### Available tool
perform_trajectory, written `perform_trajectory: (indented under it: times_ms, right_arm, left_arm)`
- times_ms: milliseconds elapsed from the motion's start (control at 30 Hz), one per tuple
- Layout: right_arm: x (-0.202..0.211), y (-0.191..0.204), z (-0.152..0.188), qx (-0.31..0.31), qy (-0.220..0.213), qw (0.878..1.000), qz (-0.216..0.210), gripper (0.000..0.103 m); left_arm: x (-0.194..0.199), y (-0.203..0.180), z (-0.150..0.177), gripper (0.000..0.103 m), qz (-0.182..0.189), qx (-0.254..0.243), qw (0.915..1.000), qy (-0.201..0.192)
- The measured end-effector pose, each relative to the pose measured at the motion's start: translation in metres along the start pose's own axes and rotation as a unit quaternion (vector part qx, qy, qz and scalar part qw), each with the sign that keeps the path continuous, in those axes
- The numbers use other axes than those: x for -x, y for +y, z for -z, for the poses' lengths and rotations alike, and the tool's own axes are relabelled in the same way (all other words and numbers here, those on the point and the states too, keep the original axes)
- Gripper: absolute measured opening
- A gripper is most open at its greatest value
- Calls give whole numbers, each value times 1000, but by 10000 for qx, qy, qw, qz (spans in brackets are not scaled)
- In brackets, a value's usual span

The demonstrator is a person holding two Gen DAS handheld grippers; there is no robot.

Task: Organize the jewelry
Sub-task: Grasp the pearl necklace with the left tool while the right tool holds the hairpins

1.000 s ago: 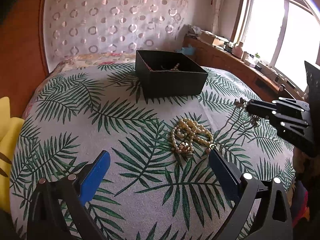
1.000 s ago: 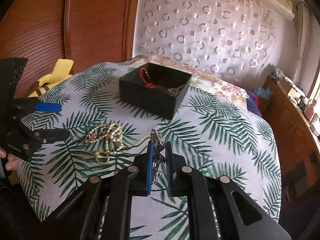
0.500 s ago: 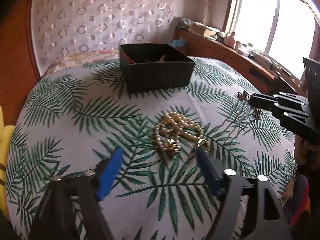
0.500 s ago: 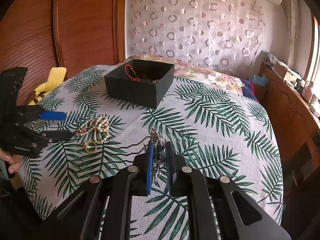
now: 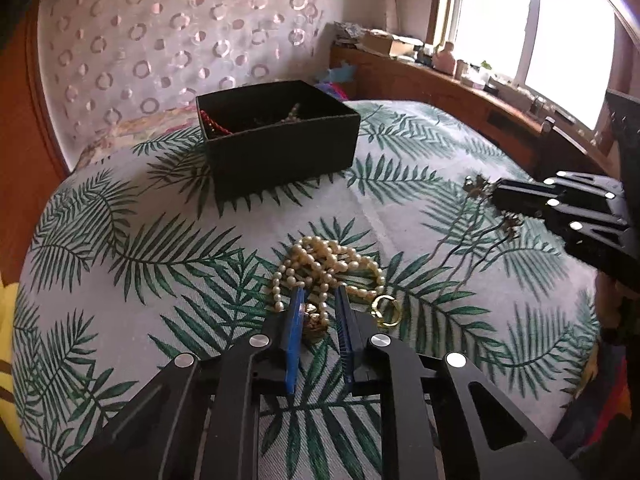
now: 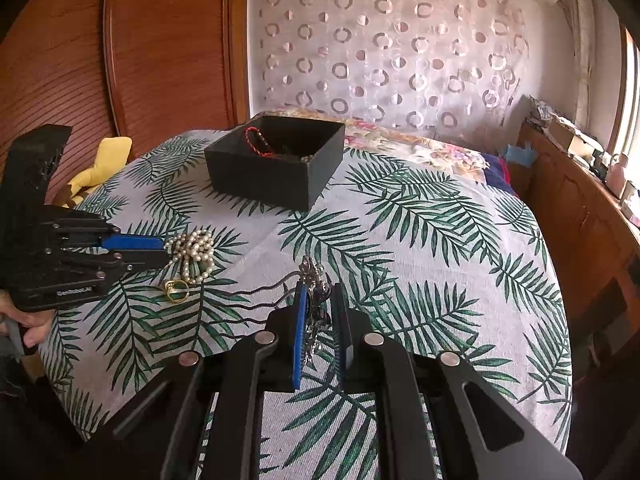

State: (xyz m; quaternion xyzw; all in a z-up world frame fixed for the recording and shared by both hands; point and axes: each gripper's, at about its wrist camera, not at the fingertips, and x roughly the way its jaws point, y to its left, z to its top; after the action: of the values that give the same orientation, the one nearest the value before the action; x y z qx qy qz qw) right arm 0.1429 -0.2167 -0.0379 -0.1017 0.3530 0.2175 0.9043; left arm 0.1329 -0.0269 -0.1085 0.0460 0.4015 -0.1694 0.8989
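Note:
A cream pearl necklace (image 5: 328, 260) lies in a heap on the palm-leaf cloth, with a gold ring (image 5: 387, 311) beside it. My left gripper (image 5: 319, 300) is shut on the near end of the pearl necklace; it also shows in the right wrist view (image 6: 160, 250). My right gripper (image 6: 318, 300) is shut on a dark metal hair pin with a flower ornament (image 6: 312, 276), held just above the cloth; its thin prongs (image 6: 256, 300) trail left. An open black box (image 5: 276, 136) holds a red bracelet (image 6: 256, 140) and beads.
The cloth covers a round table (image 6: 460, 240). A yellow cloth (image 6: 100, 164) lies at its left edge. A wooden sideboard with clutter (image 5: 460, 88) runs under the window on the right. A patterned curtain (image 6: 380, 48) hangs behind.
My left gripper moved forward to the pearl necklace and closed on it from wide open. My right gripper stayed shut on the hair pin, shifting only slightly.

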Motion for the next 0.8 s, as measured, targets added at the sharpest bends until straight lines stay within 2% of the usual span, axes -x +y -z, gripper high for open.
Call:
perform_trajectory:
  times_ms: [300,567,800]
  right_arm:
    - [-1,0,0,37,-19,10000,-16,13]
    - [7,6,-16,201,-140,9997,28,12]
    - [11,7,-40,404,-294,9987,-56,10]
  left_arm:
    - [3,4,3,10,0,14,10000,-28]
    - [34,19,-13,10,259,305,9982,-453]
    - [46,33,-35,10,298,379,9966,-667]
